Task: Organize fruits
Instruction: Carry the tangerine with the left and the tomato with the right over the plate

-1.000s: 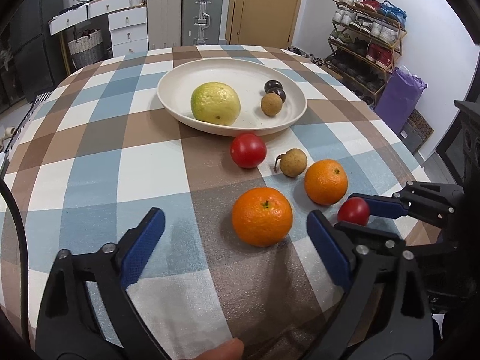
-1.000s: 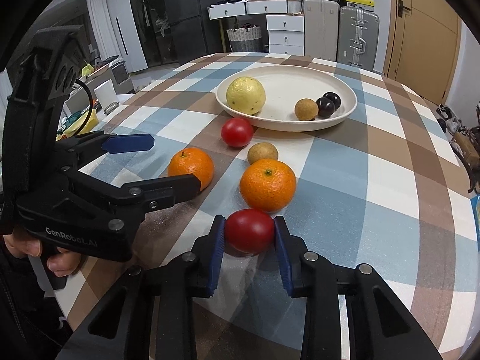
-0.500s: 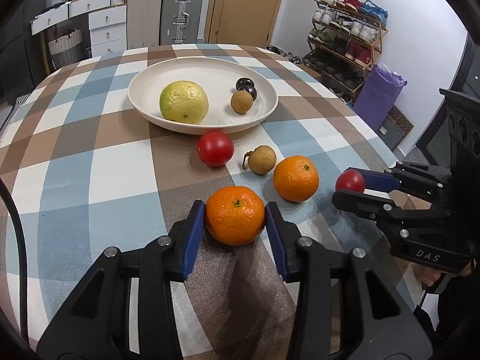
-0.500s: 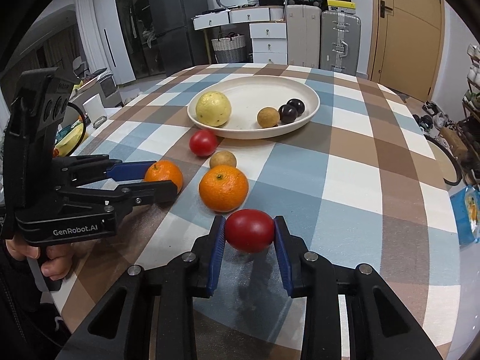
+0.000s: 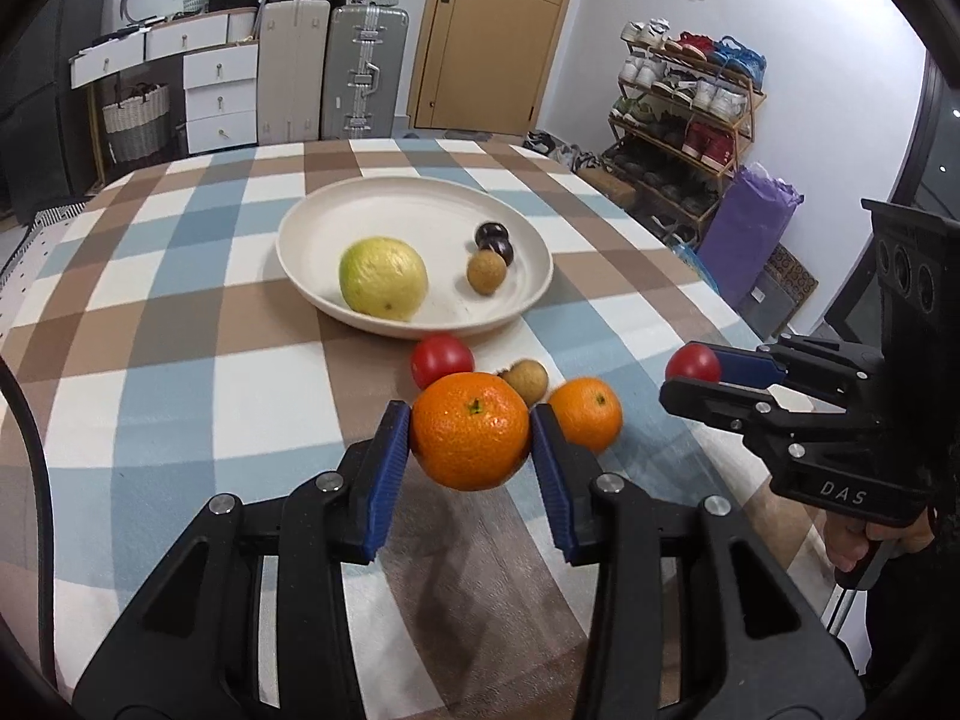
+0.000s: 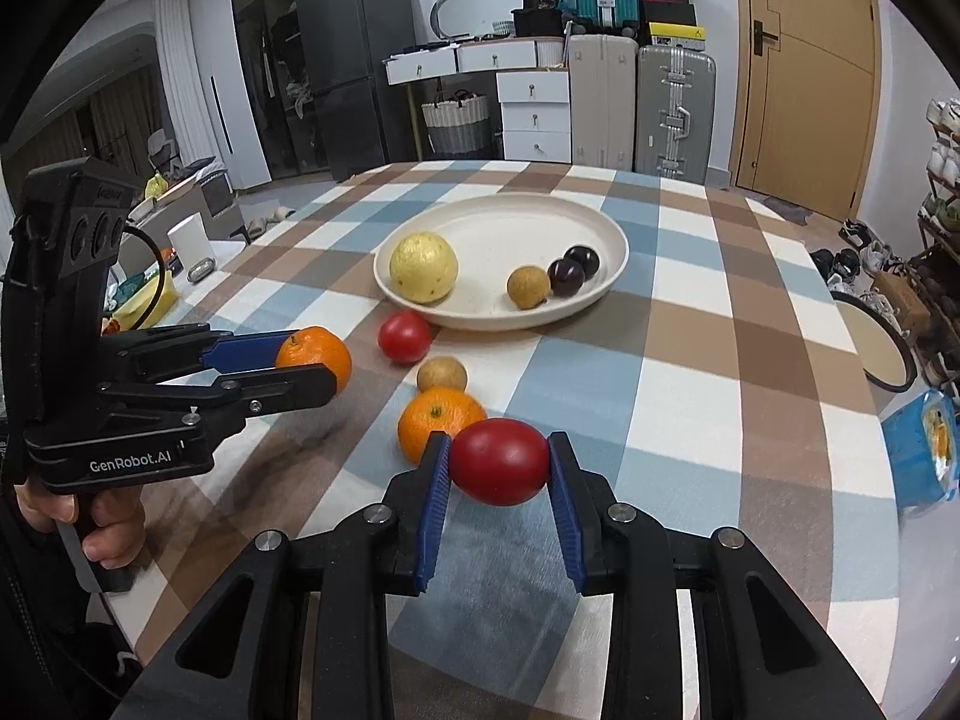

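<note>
My left gripper (image 5: pixel 471 441) is shut on an orange (image 5: pixel 470 429) and holds it just above the checked tablecloth. My right gripper (image 6: pixel 499 468) is shut on a red tomato (image 6: pixel 499 461), also lifted; it shows at the right of the left wrist view (image 5: pixel 696 381). On the cloth lie a second orange (image 5: pixel 585 414), a second tomato (image 5: pixel 440 358) and a small brown fruit (image 5: pixel 527 380). Behind them the cream plate (image 5: pixel 414 207) carries a yellow-green guava (image 5: pixel 384 277), a brown fruit (image 5: pixel 486 272) and two dark plums (image 5: pixel 495 242).
The round table's edge (image 6: pixel 864 420) falls off at the right, with a shoe rack (image 5: pixel 684 120) and a purple bag (image 5: pixel 747 228) beyond it. Suitcases (image 5: pixel 363 72) and white drawers (image 5: pixel 219 96) stand behind the table. A person's hand (image 6: pixel 108 525) holds the left gripper's handle.
My left gripper closed on the nearest orange and raised it off the cloth. My right gripper, still holding the tomato, rose a little and drew back from the second orange.
</note>
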